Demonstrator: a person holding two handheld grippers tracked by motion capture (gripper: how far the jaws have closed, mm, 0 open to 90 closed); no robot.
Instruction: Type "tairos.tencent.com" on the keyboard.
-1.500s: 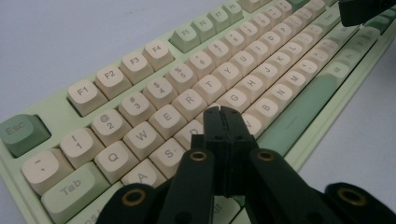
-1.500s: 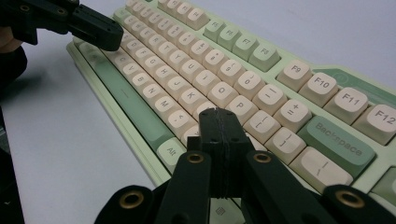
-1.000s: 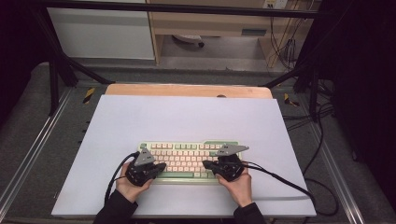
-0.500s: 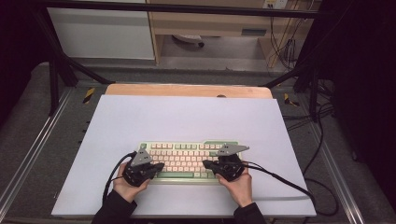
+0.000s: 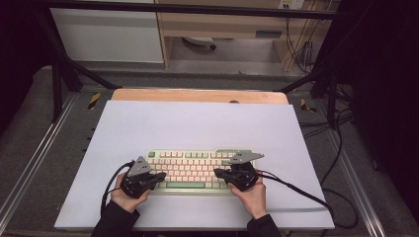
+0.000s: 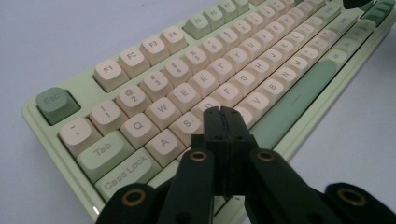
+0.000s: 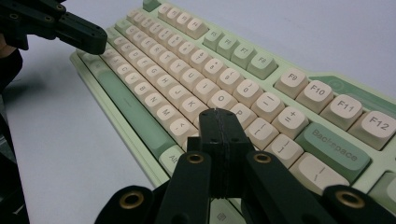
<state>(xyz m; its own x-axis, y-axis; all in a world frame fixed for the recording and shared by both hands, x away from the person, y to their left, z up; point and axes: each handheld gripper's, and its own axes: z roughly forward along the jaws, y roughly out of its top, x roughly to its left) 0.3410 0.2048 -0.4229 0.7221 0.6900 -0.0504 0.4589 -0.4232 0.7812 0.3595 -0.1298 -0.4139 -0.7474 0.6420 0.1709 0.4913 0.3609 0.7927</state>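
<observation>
On the near middle of the white worktop (image 5: 197, 123) lies a green-and-cream keyboard (image 5: 197, 170). Left gripper (image 6: 220, 112): clenched, holding nothing, tip poised over the home-row keys by S and D. Right gripper (image 7: 215, 114): likewise clenched and empty, tip near the L and P keys. Judged step: typing with the closed tips. Do it well by coming down straight on one keycap's centre, pressing lightly, lifting clear before shifting sideways.
</observation>
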